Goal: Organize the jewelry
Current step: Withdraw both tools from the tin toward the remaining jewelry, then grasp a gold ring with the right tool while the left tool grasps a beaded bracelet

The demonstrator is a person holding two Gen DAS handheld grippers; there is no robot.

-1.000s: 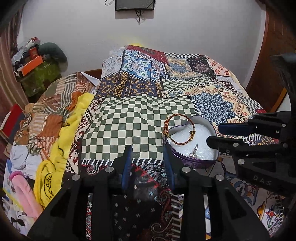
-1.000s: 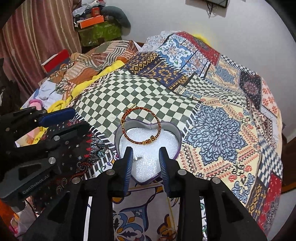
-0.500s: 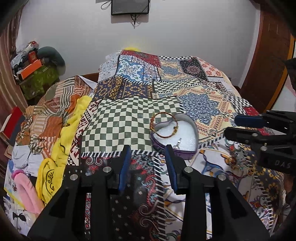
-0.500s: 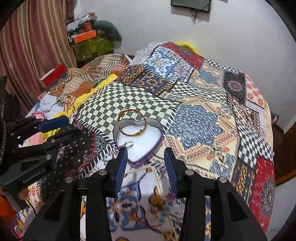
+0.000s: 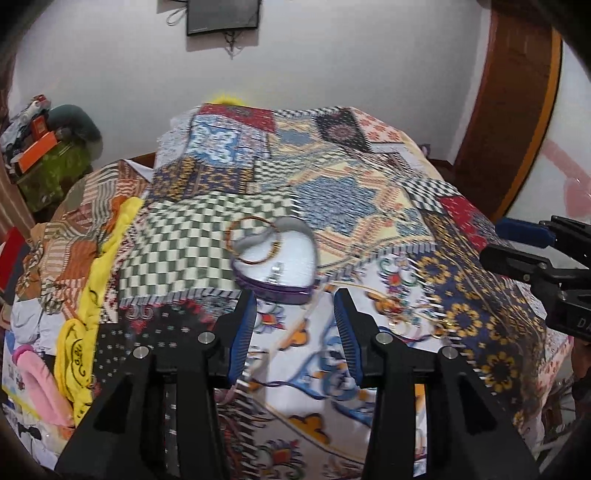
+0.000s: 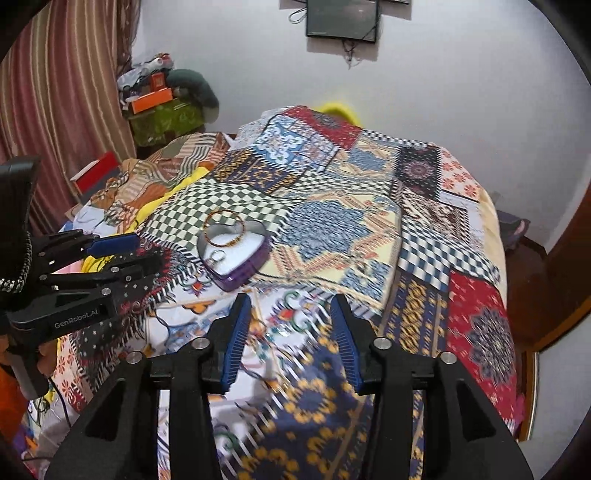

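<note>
A purple heart-shaped tin (image 5: 295, 286) with a white lining sits on the patterned bedspread (image 5: 369, 206). A red-gold bangle (image 5: 254, 240) leans on its far left rim, and a small silver piece (image 5: 275, 271) lies inside. The tin (image 6: 243, 275), bangle (image 6: 226, 228) and silver ring (image 6: 217, 255) also show in the right wrist view. My left gripper (image 5: 295, 325) is open and empty, held above the bed short of the tin. My right gripper (image 6: 291, 336) is open and empty, further back and to the right. Small jewelry pieces (image 5: 406, 325) lie blurred on the cloth.
Folded clothes (image 5: 74, 258) and a yellow garment (image 5: 92, 295) pile along the bed's left side. A green box with clutter (image 6: 162, 114) stands by the striped curtain (image 6: 62, 92). A wooden door frame (image 5: 509, 110) is at the right. A wall screen (image 6: 341, 18) hangs behind the bed.
Both grippers have pulled back and up from the tin, which now looks smaller and farther. Both stayed open. The bangle and silver piece stay in the tin.
</note>
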